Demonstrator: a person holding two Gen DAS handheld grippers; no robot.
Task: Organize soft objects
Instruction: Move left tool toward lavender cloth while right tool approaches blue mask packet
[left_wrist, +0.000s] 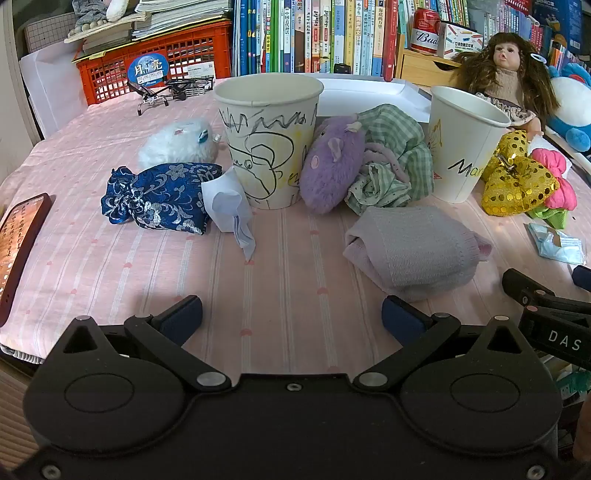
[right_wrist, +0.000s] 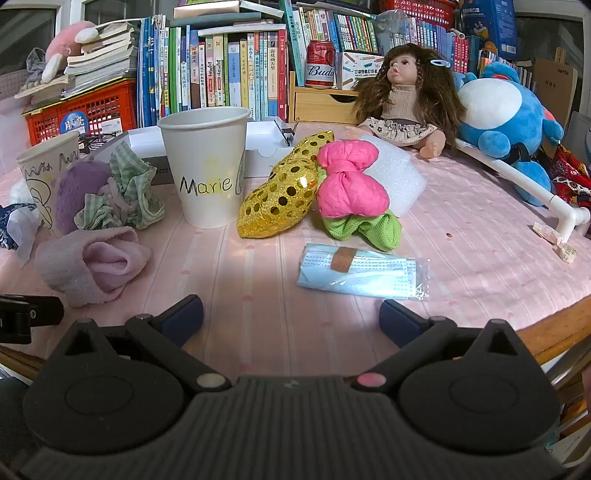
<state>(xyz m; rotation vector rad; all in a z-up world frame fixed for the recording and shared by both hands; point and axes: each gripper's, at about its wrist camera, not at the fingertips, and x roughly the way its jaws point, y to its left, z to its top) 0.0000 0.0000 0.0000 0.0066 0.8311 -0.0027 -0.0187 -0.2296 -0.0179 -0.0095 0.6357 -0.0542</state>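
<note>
Soft items lie on a pink tablecloth around two paper cups: a scribbled cup (left_wrist: 269, 142) and a cup marked "Marie" (right_wrist: 207, 166). A rolled lilac cloth (left_wrist: 413, 251) lies just ahead of my left gripper (left_wrist: 291, 317), which is open and empty. Behind it are a purple plush (left_wrist: 332, 170), a green checked cloth (left_wrist: 395, 162), a blue brocade pouch (left_wrist: 159, 197) and a white fluffy toy (left_wrist: 177, 144). My right gripper (right_wrist: 291, 317) is open and empty, near a bagged face mask (right_wrist: 362, 271), a gold sequin bow (right_wrist: 284, 192) and a pink bow (right_wrist: 349, 184).
A doll (right_wrist: 406, 96) and a blue plush (right_wrist: 506, 122) sit at the back right before shelves of books. A red crate (left_wrist: 155, 62) and glasses (left_wrist: 166, 92) are at the back left. A phone (left_wrist: 18, 251) lies at the left edge. A white foam sheet (right_wrist: 395, 177) lies behind the pink bow.
</note>
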